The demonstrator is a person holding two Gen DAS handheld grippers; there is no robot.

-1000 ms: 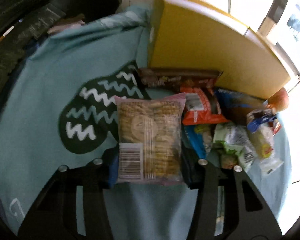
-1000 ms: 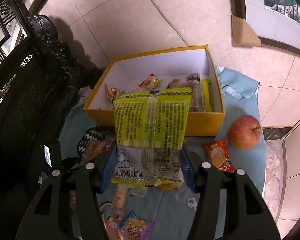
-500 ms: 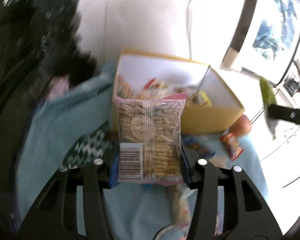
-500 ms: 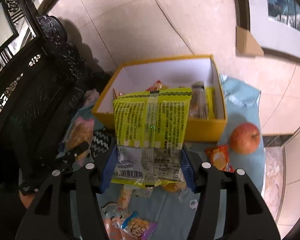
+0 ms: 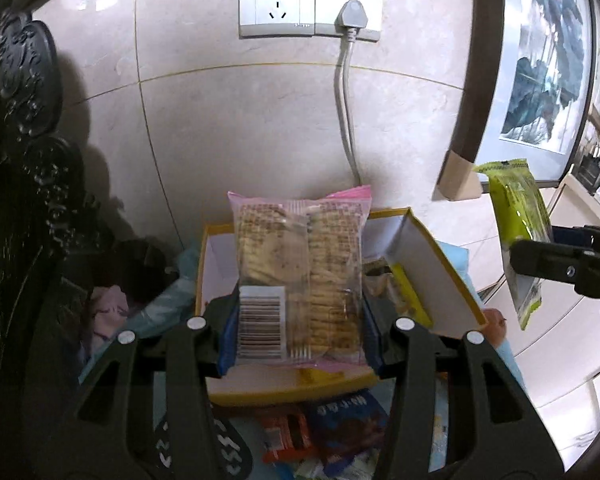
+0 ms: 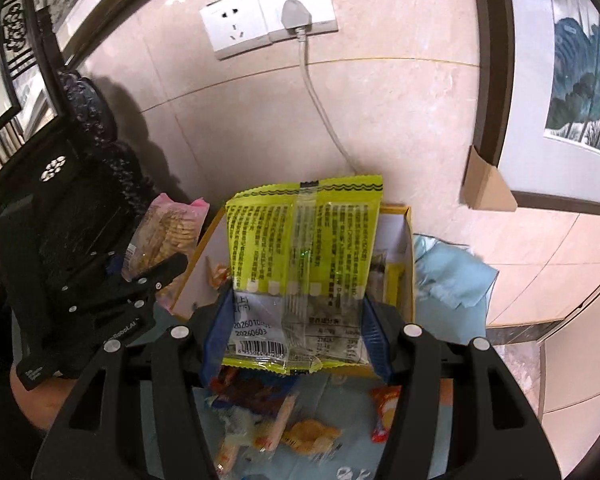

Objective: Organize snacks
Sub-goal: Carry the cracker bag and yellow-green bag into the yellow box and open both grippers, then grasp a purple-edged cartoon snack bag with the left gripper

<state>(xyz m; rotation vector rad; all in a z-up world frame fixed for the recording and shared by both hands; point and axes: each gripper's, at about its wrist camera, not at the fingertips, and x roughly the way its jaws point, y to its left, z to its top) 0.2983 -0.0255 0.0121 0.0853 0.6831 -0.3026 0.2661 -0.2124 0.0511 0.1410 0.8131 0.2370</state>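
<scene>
Two packets are up at once, one per tool. The left gripper [image 5: 298, 320] is clamped on a pink cracker pack [image 5: 300, 276], held upright so it clears the rim of the yellow box [image 5: 440, 272] just ahead and below. The right gripper [image 6: 296, 332] pinches a green snack pouch [image 6: 300, 272] the same way, the box directly beyond its fingers, likely the drop spot for both. Loose snacks lie under the tools.

Wall socket [image 5: 310, 4], plugged cable [image 5: 346, 112]
</scene>
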